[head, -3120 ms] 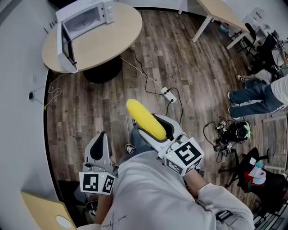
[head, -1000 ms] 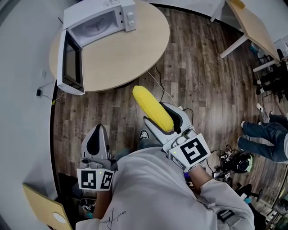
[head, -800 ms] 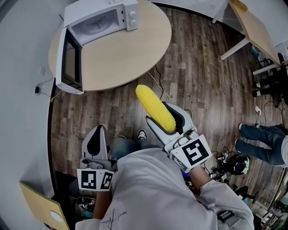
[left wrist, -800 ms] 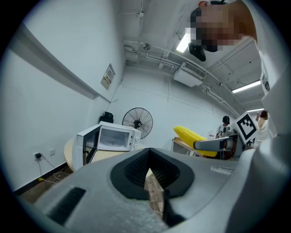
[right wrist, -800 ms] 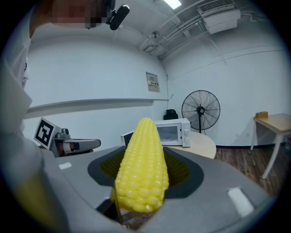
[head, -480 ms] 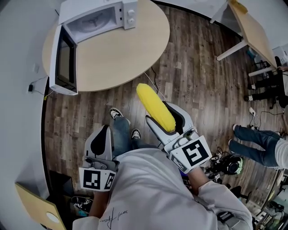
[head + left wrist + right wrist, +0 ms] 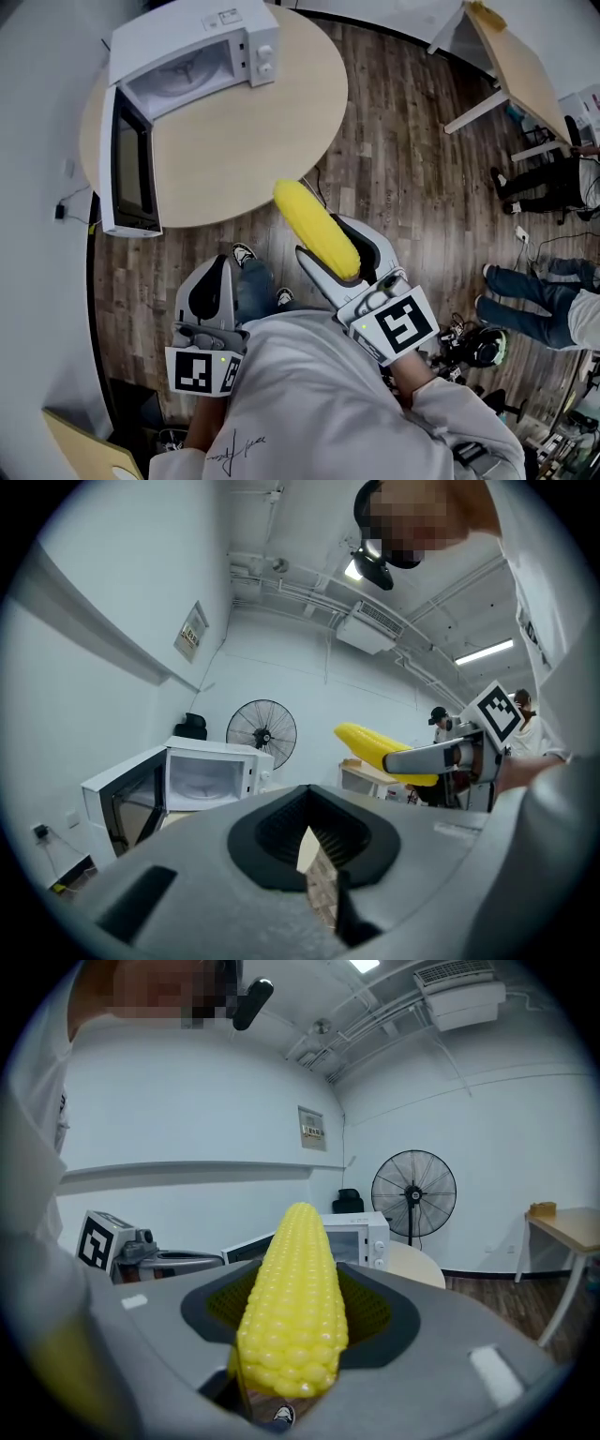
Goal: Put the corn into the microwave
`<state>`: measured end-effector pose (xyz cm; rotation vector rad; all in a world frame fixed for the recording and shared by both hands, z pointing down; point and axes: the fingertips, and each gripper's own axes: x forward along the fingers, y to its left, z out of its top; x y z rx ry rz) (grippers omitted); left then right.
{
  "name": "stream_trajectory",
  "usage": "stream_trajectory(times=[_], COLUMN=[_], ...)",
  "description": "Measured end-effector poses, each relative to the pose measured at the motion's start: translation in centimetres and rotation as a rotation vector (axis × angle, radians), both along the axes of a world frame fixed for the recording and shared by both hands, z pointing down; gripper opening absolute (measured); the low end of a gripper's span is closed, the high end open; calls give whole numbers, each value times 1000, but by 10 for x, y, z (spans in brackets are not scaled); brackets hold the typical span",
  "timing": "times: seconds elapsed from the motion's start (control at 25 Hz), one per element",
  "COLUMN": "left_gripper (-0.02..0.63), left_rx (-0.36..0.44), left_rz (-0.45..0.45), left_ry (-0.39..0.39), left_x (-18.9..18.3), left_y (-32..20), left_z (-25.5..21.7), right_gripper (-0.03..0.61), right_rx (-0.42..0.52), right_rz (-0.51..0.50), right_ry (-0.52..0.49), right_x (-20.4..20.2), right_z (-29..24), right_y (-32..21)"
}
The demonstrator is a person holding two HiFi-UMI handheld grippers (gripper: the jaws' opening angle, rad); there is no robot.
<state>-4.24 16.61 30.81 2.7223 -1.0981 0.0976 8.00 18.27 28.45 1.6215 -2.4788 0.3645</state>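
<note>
1. Both grippers have come closer to the round worktop (image 7: 272, 131) over the last few seconds. In the head view the corn (image 7: 316, 230) now has its tip at the worktop's near rim, where earlier it hung over bare wooden floor (image 7: 412, 150).
2. The right gripper (image 7: 328, 246) has its jaws clamped on the lower half of the cob, one pad on each side. The pointed end sticks out well beyond the jaws, toward the worktop.
3. The cob is in the air, touching nothing but the jaws.
4. The left gripper (image 7: 216, 272) hangs lower and to the left of the right one, over the floor. Its jaws are together with only a thin slit between them and nothing in it.
5. The white microwave (image 7: 187, 52) stands on the far side of the worktop. Its door (image 7: 127, 164) is swung wide open and its pale cavity is visible.
6. A person's shoe (image 7: 244, 253) shows on the floor between the two grippers.
7. A standing fan (image 7: 413, 1188) stands behind the microwave in the right gripper view.
</note>
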Motion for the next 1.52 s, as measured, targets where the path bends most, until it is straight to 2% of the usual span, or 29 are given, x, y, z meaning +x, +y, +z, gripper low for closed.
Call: stream_trajectory(times=[0.44,0.84,1.16,1.52], left_gripper=[0,0,0,0], left_rx=[-29,-28,-16,-36], left_rz=[13,21,24,0], left_ry=[34,57,90,120], left_x=[-9,-33,-50,-54], left_y=[-87,-165,-205,-224], left_z=[-17,-24,-23,-17], right_gripper=[264,264,264,264], right_rx=[21,33,24,14], right_rz=[-2,1,-2,-22], right_ry=[-7,2,11,-2], right_x=[-17,-45,-66,-72], right_z=[-18,-24,-24,-20], right_y=[-76,-149,-184,-206])
